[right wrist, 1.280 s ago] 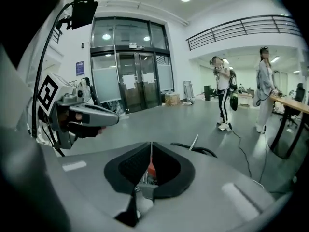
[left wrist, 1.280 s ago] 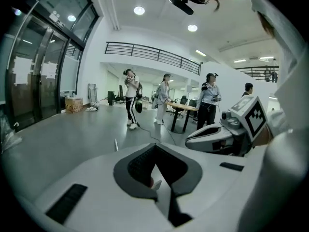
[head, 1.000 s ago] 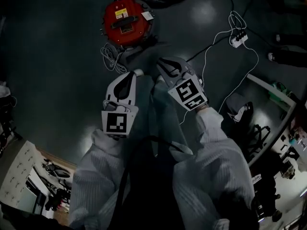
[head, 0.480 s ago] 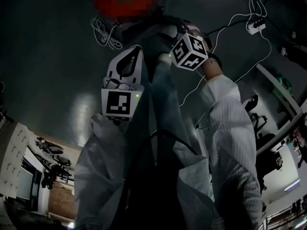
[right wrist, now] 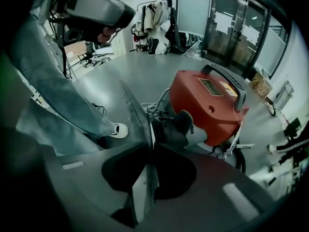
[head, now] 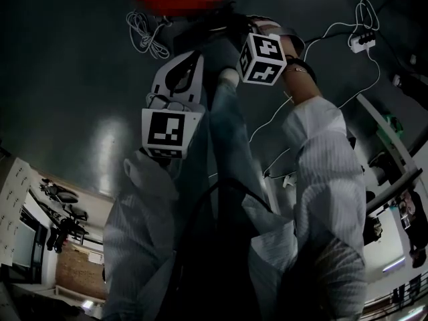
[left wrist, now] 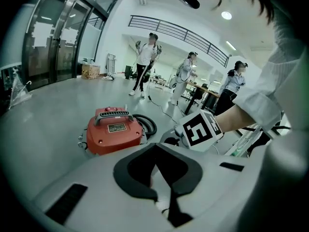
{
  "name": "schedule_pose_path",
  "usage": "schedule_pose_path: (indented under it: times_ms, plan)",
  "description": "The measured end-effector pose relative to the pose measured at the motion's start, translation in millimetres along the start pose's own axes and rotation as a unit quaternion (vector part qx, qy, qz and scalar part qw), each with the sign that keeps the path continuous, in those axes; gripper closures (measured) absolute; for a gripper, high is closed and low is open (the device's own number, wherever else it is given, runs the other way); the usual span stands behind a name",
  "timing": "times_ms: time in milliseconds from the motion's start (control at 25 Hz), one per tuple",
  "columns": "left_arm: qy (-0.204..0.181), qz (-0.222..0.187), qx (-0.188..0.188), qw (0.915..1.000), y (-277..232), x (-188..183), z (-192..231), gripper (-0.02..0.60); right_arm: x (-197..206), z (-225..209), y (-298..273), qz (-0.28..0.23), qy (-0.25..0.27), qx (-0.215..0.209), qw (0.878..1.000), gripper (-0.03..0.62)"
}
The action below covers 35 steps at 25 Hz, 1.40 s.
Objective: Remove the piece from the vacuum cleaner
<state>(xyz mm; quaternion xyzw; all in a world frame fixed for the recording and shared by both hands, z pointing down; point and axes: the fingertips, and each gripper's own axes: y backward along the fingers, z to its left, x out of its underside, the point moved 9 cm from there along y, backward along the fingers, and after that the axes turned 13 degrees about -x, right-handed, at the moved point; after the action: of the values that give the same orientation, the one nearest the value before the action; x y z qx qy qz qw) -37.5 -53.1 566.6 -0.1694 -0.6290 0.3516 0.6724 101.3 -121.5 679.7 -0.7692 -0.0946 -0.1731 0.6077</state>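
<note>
Both grippers are closed, with nothing caught between their jaws. The left gripper (left wrist: 155, 151) shows its two jaws meeting at the tips, and the right gripper (right wrist: 147, 141) has its jaws pressed together along a thin line.

The red, rounded plastic vacuum cleaner (left wrist: 114, 131) stands on the smooth grey floor (left wrist: 48, 115) with its dark carrying handle (right wrist: 226, 82) on top. In the left gripper view it sits at about 10 o'clock from the jaw tips, clearly apart from them. In the right gripper view it sits at about 1 o'clock, near but not touching. In the head view it lies at 12 o'clock, beyond both grippers at the top edge. Neither tool is in contact with it.

A black ribbed hose (left wrist: 147, 123) is coiled at the vacuum cleaner's 3 o'clock side in the left gripper view. Which part of the machine is the piece to come off cannot be told.

A bundle of white cable (head: 147, 35) lies on the floor at 11 o'clock from the left gripper. A white power strip (head: 363, 42) lies well apart at 2 o'clock. The person's white sneaker (right wrist: 118, 129) rests on the floor at 10 o'clock from the right jaws.
</note>
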Motion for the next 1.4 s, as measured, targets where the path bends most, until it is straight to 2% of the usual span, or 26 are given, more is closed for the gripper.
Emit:
schedule_pose_path:
  times_ms: [160, 240, 600, 960, 1080, 1240, 1320, 1400]
  plan:
    - [0.006, 0.003, -0.002, 1.0, 0.1, -1.8, 0.5, 0.577, -0.2, 9.6, -1.5, 0.004, -0.006, -0.03, 1.0, 0.565]
    - [0.006, 0.004, -0.002, 1.0, -0.2, -1.7, 1.1, 0.577, -1.3, 14.4, -2.8, -0.003, -0.022, -0.031, 0.999, 0.565]
    - [0.012, 0.002, -0.009, 0.9999, 1.8, -0.5, 6.2, 0.577, -5.6, 36.4, -9.7, -0.006, -0.02, -0.036, 0.999, 0.563]
    - [0.008, -0.005, -0.005, 0.9999, 5.9, -6.7, 3.3, 0.577, -4.9, 45.0, -9.7, -0.015, -0.048, -0.06, 0.997, 0.562]
    - [0.009, -0.007, -0.005, 0.9999, 8.0, -6.7, 5.1, 0.577, -4.5, 43.4, -11.7, -0.023, -0.065, -0.084, 0.994, 0.56]
    - [0.006, -0.013, -0.005, 0.9999, 13.2, -7.4, 8.0, 0.577, -4.3, 68.7, -24.5, 0.002, -0.038, -0.129, 0.991, 0.571]
    - [0.004, -0.015, -0.008, 0.9999, 17.0, -9.3, 11.0, 0.577, -3.1, 83.4, -25.3, -0.022, -0.087, -0.117, 0.989, 0.571]
    - [0.004, -0.017, -0.01, 0.9998, 21.3, -15.4, 12.3, 0.577, 0.9, 90.4, -16.4, -0.055, -0.161, -0.1, 0.98, 0.571]
